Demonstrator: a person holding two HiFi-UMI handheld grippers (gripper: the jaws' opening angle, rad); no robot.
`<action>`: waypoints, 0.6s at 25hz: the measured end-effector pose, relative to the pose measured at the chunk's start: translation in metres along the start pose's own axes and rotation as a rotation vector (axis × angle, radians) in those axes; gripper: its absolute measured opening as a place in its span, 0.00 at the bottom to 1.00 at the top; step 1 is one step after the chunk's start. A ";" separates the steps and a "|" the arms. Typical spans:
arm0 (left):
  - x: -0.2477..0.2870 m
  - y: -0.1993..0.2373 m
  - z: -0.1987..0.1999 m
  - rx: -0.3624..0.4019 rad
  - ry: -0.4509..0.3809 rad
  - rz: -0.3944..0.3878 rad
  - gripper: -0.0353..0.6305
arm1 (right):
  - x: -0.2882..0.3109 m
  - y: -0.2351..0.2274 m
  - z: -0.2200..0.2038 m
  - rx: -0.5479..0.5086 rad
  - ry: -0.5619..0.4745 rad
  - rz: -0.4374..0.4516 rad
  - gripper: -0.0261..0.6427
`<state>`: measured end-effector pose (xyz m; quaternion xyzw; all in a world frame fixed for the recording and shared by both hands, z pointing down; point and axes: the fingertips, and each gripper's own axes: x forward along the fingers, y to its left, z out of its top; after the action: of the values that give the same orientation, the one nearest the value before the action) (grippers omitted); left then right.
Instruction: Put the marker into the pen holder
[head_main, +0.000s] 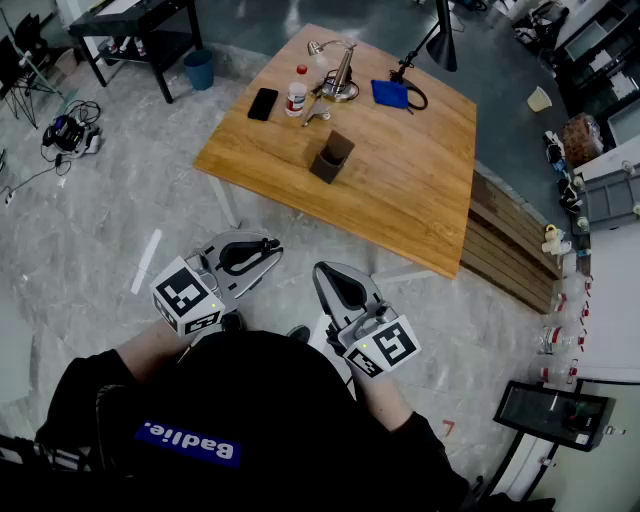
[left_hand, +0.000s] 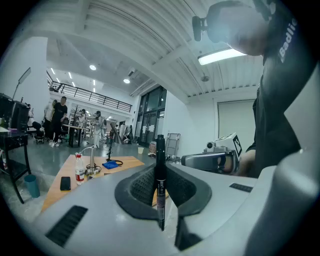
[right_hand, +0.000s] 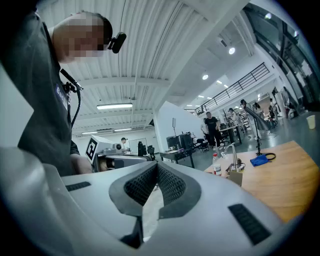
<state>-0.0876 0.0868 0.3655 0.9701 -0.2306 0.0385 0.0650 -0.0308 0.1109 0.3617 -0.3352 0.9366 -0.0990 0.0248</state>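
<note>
A black marker stands upright between the jaws of my left gripper, which is shut on it. In the head view the left gripper and the right gripper are held over the floor, close to the person's body and short of the table's near edge. The right gripper is shut with nothing between its pads. The brown square pen holder stands upright on the wooden table, well ahead of both grippers. It also shows in the right gripper view as a tan pen holder.
On the table's far side lie a black phone, a small bottle, a metal desk lamp and a blue cloth. Stacked wooden boards lie right of the table. A blue bin stands on the floor at the far left.
</note>
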 end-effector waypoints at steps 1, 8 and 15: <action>0.001 0.001 0.000 0.000 0.000 -0.001 0.12 | 0.001 -0.001 0.000 -0.001 0.001 0.001 0.05; 0.005 -0.001 0.001 0.004 -0.005 -0.004 0.12 | 0.001 -0.003 0.000 -0.006 0.006 0.006 0.05; 0.007 -0.001 0.000 -0.002 -0.009 0.003 0.12 | 0.001 -0.005 0.000 -0.003 0.003 0.011 0.05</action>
<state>-0.0809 0.0845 0.3656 0.9698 -0.2324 0.0341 0.0651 -0.0289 0.1065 0.3621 -0.3301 0.9386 -0.0979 0.0233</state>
